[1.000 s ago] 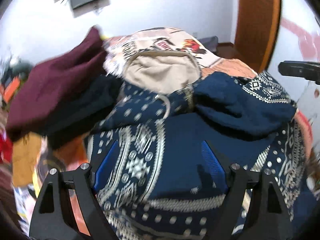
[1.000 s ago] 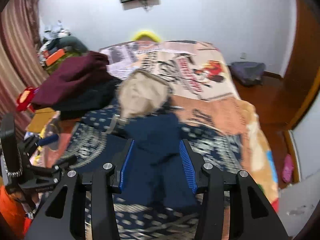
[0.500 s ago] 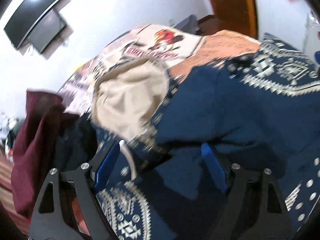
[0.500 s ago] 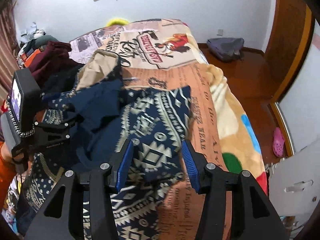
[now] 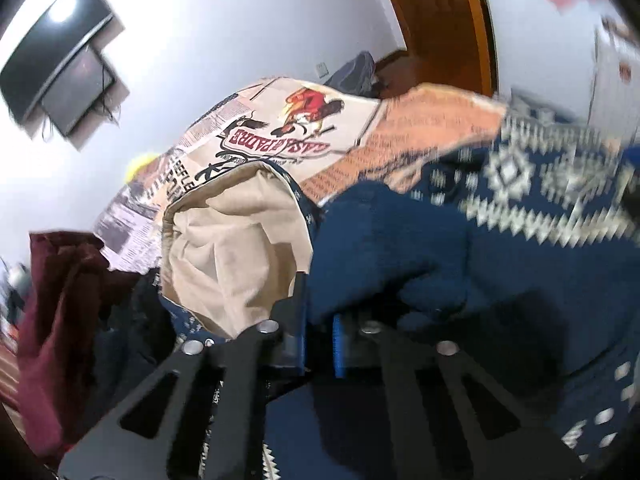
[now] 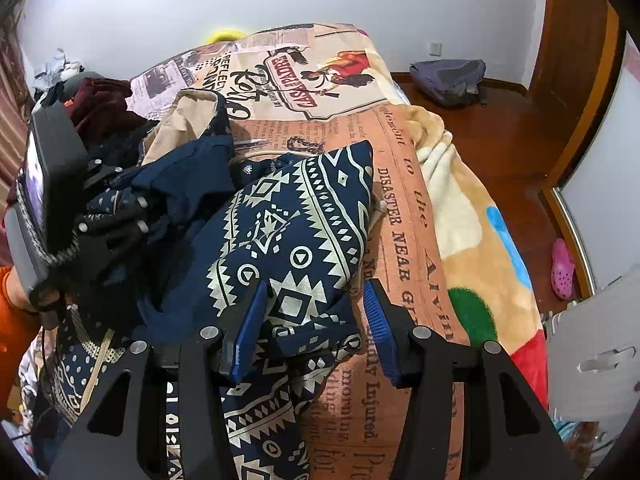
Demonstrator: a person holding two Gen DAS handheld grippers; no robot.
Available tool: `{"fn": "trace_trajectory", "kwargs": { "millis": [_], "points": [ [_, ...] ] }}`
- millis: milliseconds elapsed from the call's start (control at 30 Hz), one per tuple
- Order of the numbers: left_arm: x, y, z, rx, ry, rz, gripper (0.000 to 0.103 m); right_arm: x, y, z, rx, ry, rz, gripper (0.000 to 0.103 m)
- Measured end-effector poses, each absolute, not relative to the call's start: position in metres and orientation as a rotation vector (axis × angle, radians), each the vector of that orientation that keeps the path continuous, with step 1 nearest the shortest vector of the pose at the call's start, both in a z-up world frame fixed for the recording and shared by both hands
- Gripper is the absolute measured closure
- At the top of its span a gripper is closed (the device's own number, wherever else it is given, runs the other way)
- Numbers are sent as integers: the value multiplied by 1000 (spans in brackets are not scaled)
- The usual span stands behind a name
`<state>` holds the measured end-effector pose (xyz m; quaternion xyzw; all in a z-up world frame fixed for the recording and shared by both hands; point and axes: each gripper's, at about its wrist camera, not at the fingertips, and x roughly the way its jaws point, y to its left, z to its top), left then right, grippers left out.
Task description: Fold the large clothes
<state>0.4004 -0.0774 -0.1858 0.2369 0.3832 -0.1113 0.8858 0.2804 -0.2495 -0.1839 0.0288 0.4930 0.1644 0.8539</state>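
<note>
A navy hooded garment (image 6: 296,220) with a cream geometric print lies bunched on the bed. Its hood (image 5: 236,256) shows a beige lining and points toward the far wall. My left gripper (image 5: 319,320) is shut on a fold of plain navy cloth beside the hood. In the right wrist view it shows at the left edge, its fingers buried in the dark cloth. My right gripper (image 6: 314,328) hangs low over the printed part near the bed's right side. Its jaws stand apart with a ridge of printed cloth between the blue pads (image 6: 248,328), not squeezed.
The bed carries a newspaper-print blanket (image 6: 404,184) over a fleece one (image 6: 476,248). A maroon garment (image 5: 52,320) and other dark clothes are piled at the left. A grey bag (image 6: 448,76) and pink shoe (image 6: 562,270) lie on the wooden floor at right.
The left gripper's jaws have gone from wide apart to shut on the navy cloth by the hood. The right gripper has sunk toward the printed cloth and shifted right.
</note>
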Motion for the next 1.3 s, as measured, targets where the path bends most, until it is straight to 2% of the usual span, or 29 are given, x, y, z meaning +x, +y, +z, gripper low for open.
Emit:
{"fn": "trace_trajectory", "kwargs": {
  "millis": [400,567,767,967,1033,1067,1133,1233,1300],
  "points": [
    [355,-8,-76,106,671,-228,100,278,-246,-163,57,988,346,57],
    [331,45,-59,-1,667,-164,100,279,-239,-155,55,963,355,57],
    [306,104,-84,-77,758,-61,100,284,-224,-169,32,1001,349,57],
    [292,143,-163,-190,988,7,99,286,-212,-196,21,1072,359,54],
    [288,153,-186,-234,1043,19,84,284,-214,-197,25,1066,348,47],
    [285,158,-197,-255,1065,31,78,284,-214,-197,25,1065,348,47],
    [278,167,-216,-296,1087,59,59,282,-215,-196,26,1066,348,47],
    [270,181,-231,-380,1091,76,48,281,-215,-196,21,1062,349,46],
    [265,192,-237,-484,1079,67,46,279,-214,-196,18,1058,349,46]
  ]
}}
